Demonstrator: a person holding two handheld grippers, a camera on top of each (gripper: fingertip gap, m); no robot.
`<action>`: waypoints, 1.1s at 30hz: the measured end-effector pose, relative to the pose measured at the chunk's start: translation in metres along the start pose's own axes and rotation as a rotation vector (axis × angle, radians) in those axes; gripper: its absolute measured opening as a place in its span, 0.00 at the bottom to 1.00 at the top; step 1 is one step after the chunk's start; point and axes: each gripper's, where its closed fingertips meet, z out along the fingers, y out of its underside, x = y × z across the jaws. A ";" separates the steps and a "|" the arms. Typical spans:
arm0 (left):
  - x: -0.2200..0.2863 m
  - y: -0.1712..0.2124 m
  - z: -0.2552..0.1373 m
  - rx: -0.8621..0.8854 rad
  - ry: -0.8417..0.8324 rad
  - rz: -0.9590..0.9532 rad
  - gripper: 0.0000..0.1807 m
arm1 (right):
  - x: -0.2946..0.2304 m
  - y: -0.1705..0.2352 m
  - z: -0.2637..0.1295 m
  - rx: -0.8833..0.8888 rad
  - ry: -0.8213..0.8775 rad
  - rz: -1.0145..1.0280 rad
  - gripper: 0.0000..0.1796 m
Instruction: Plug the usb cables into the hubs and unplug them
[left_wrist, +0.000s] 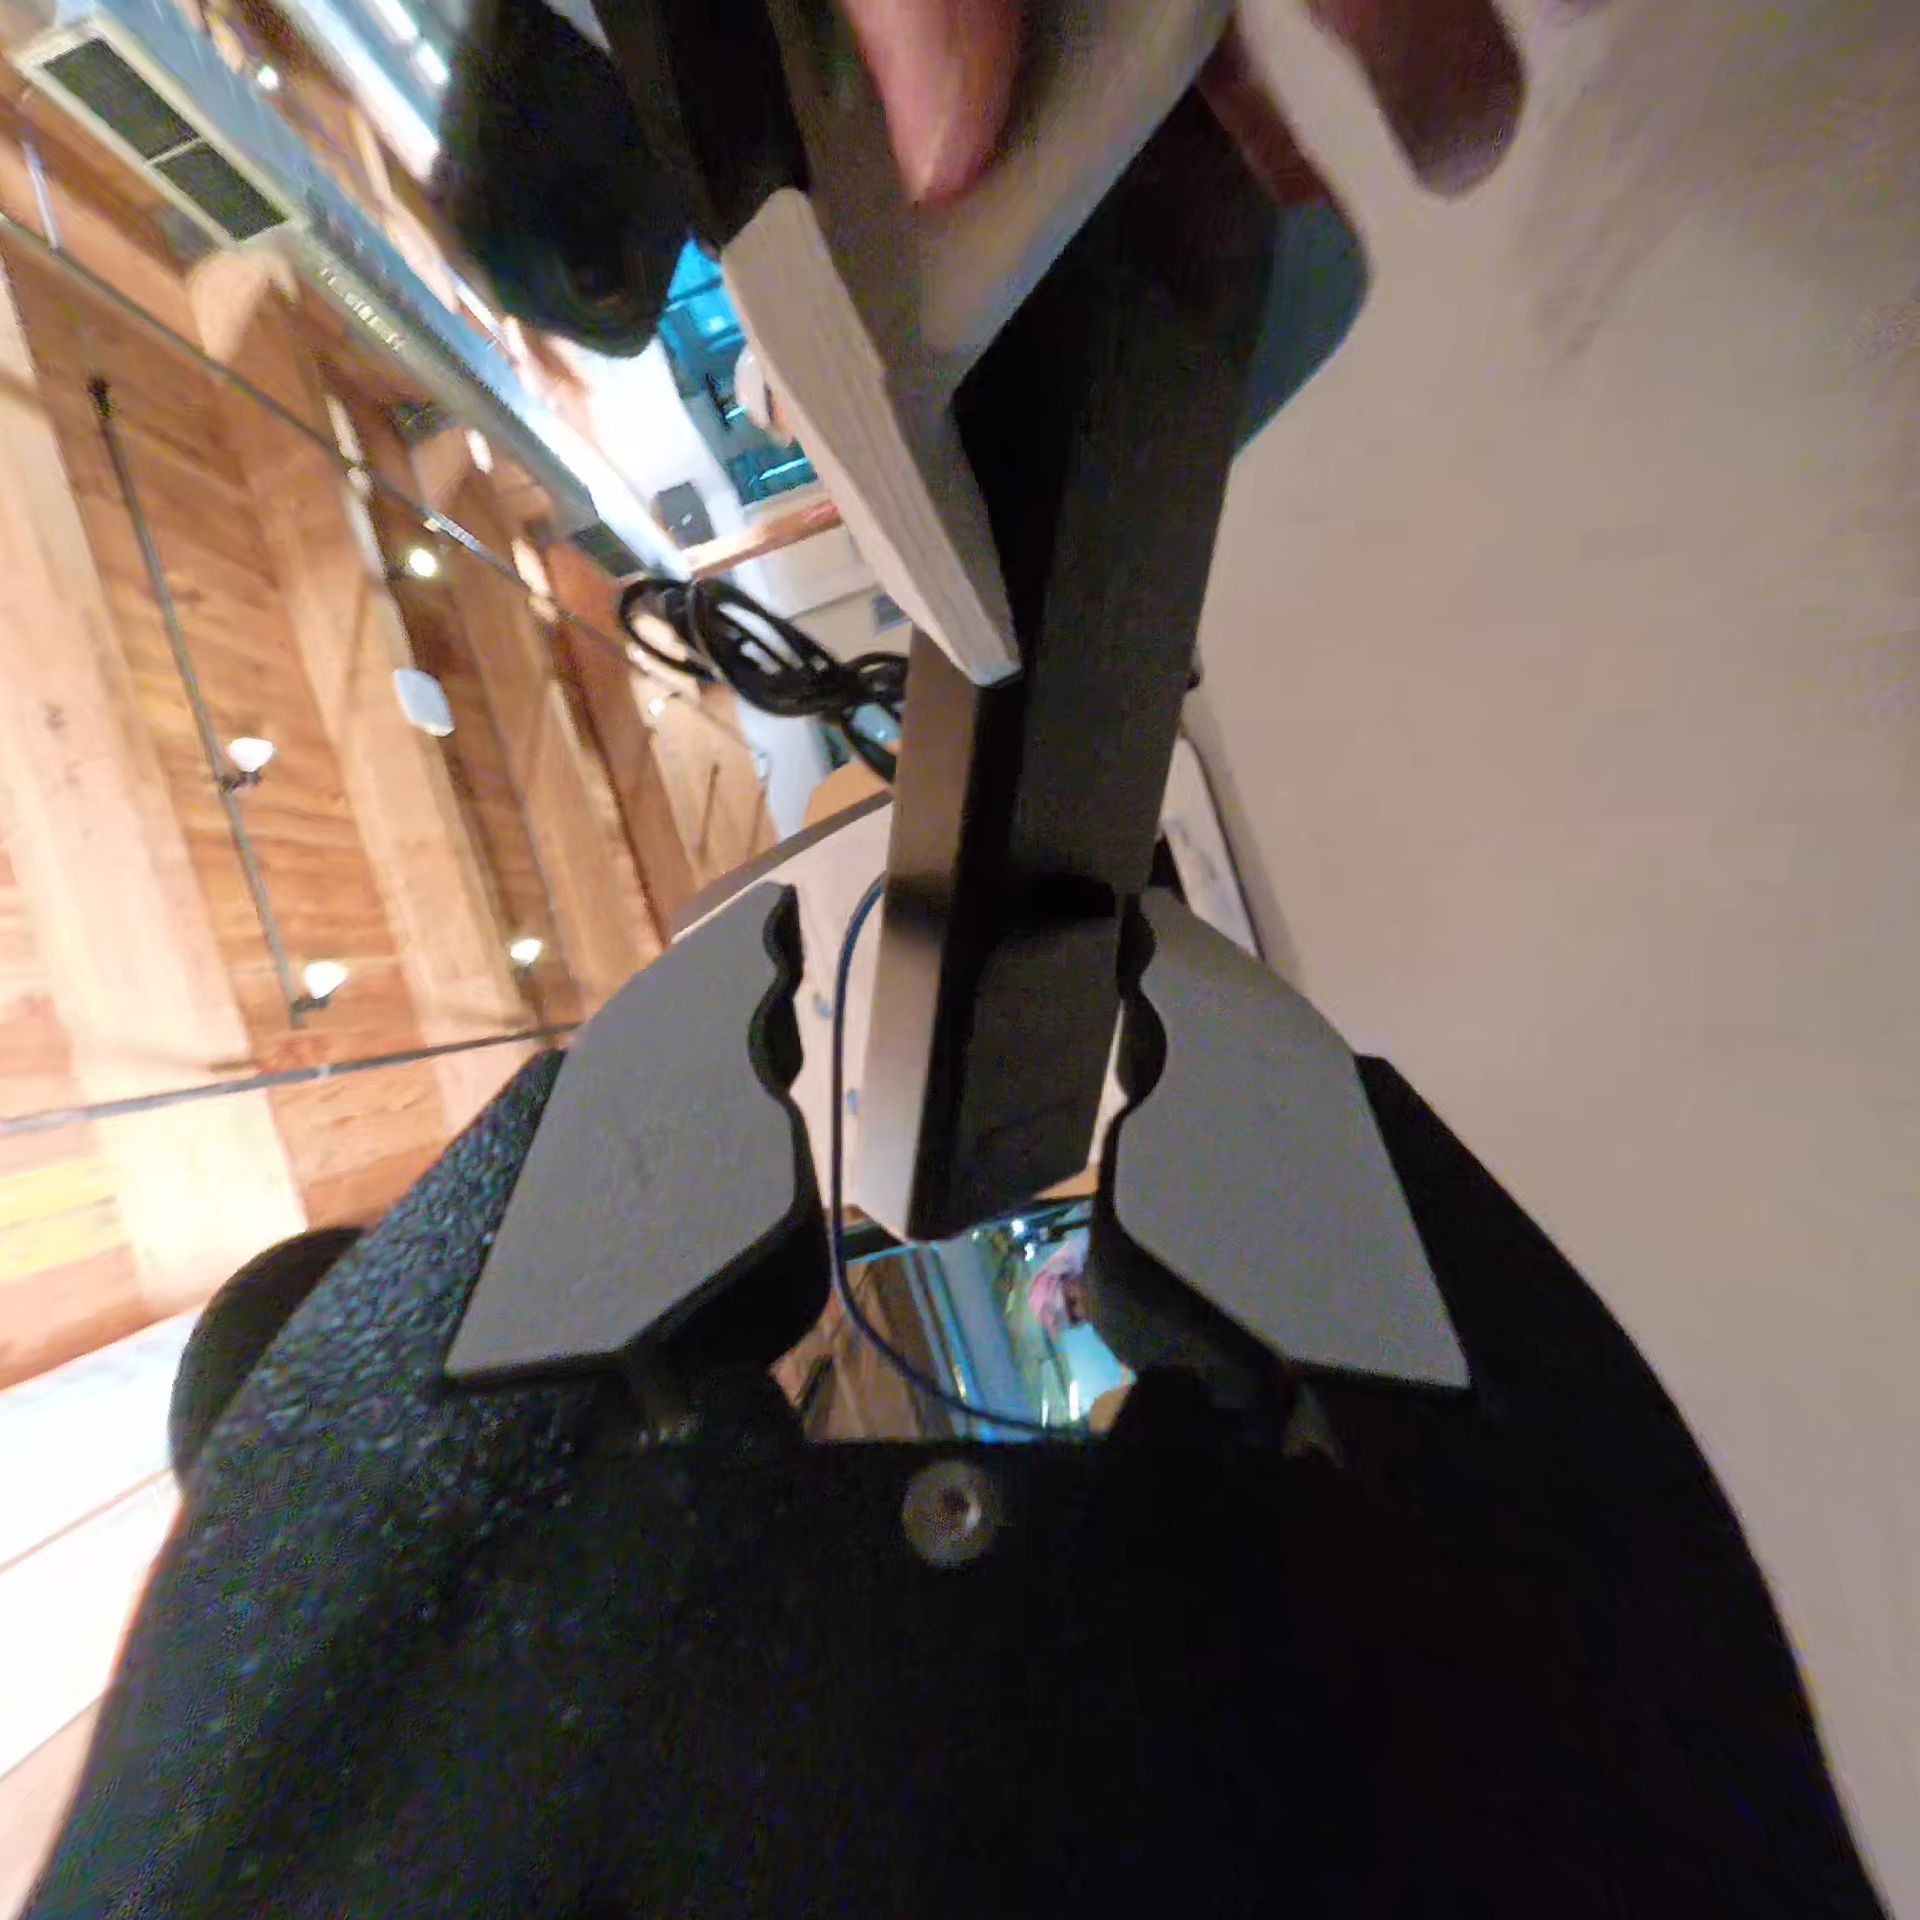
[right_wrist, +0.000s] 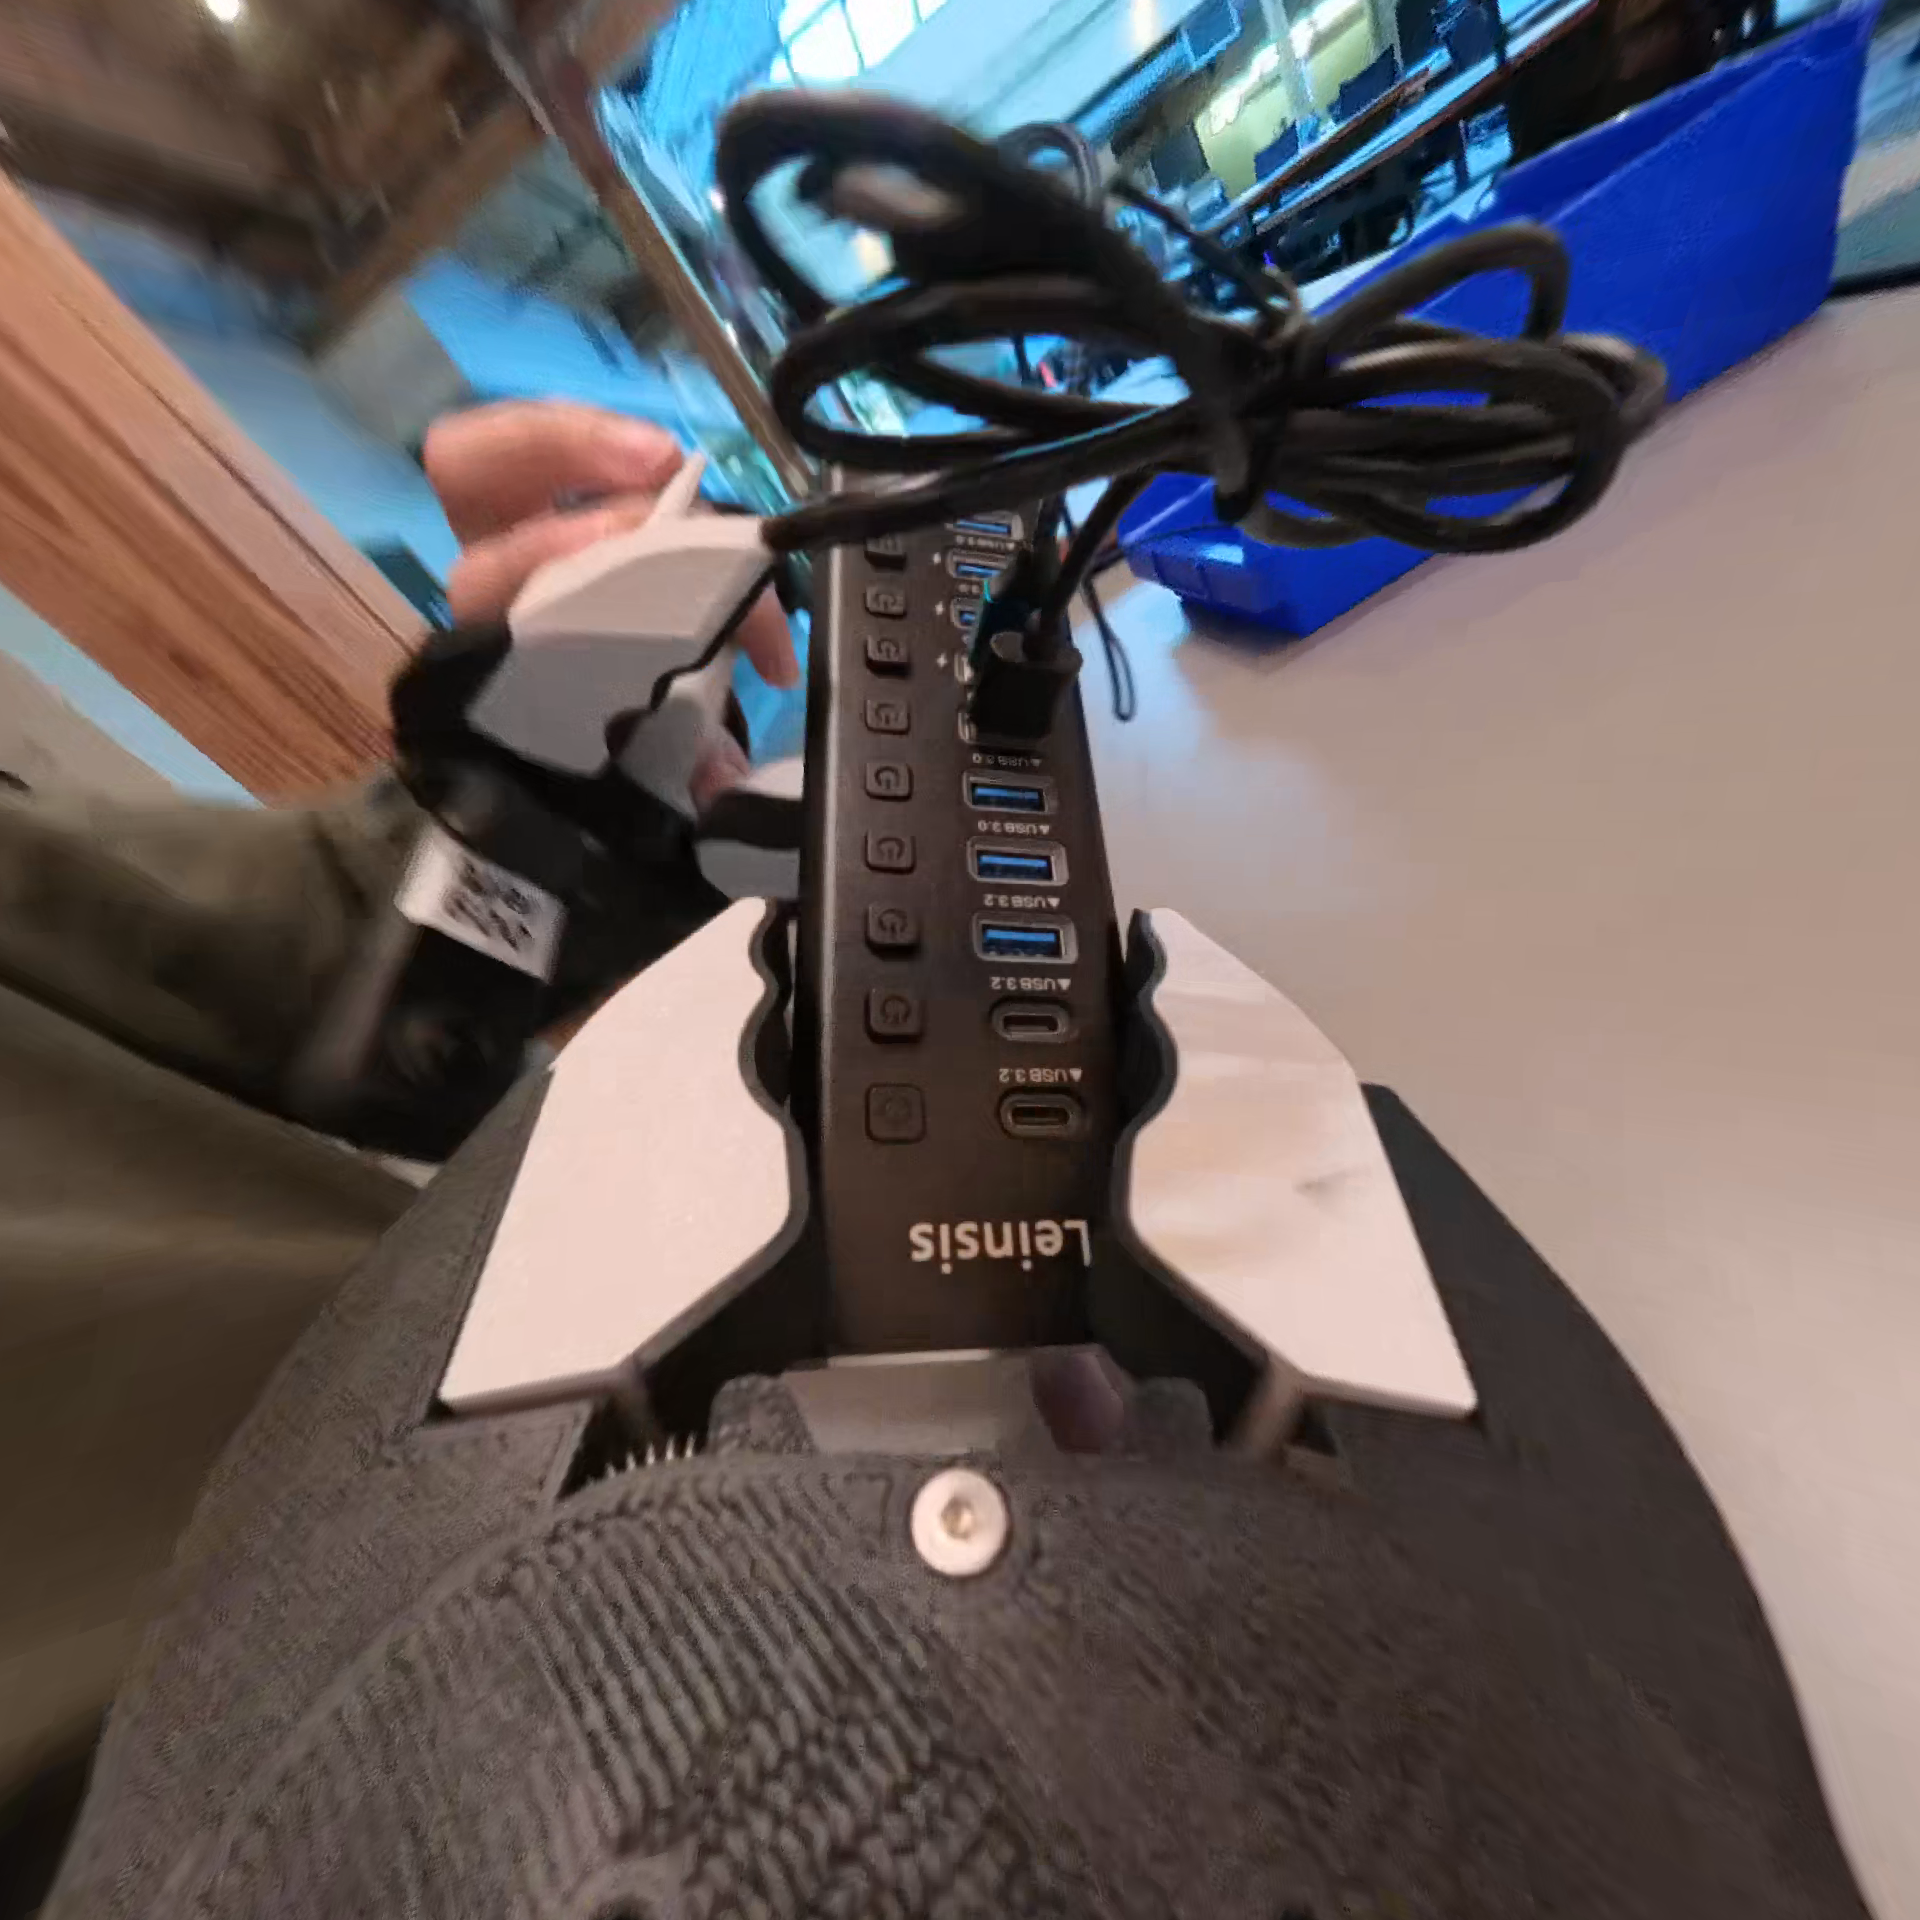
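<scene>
My right gripper (right_wrist: 956, 925) is shut on the near end of a long black USB hub (right_wrist: 935, 1195) and holds it pointing away from me. A black plug (right_wrist: 1023, 675) sits in a port partway along it, under a tangled bundle of black cables (right_wrist: 1195, 395). The left gripper's grey fingers (right_wrist: 623, 603) reach the hub's left side, with a person's hand behind them. In the left wrist view my left gripper (left_wrist: 961, 914) straddles the hub (left_wrist: 1081, 727). Its right finger touches the hub and a gap shows at its left finger. The right gripper's white fingers (left_wrist: 862, 436) hold the far end.
A white table (right_wrist: 1558, 935) runs to the right, with a blue bin (right_wrist: 1558, 312) at its far side. A wooden post (right_wrist: 125, 520) stands at the left. In the left wrist view a thin dark wire (left_wrist: 836, 1143) hangs beside the hub, with black cables (left_wrist: 748, 644) beyond.
</scene>
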 end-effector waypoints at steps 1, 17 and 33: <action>0.000 0.002 0.000 -0.026 -0.032 0.007 0.34 | -0.001 -0.002 -0.001 0.023 -0.030 0.060 0.34; -0.008 0.007 0.018 -0.170 -0.259 0.093 0.40 | -0.036 0.005 0.020 -0.003 -0.239 0.366 0.35; 0.005 -0.008 0.018 0.044 0.452 -0.636 0.40 | -0.077 -0.039 -0.024 0.182 0.067 -1.106 0.46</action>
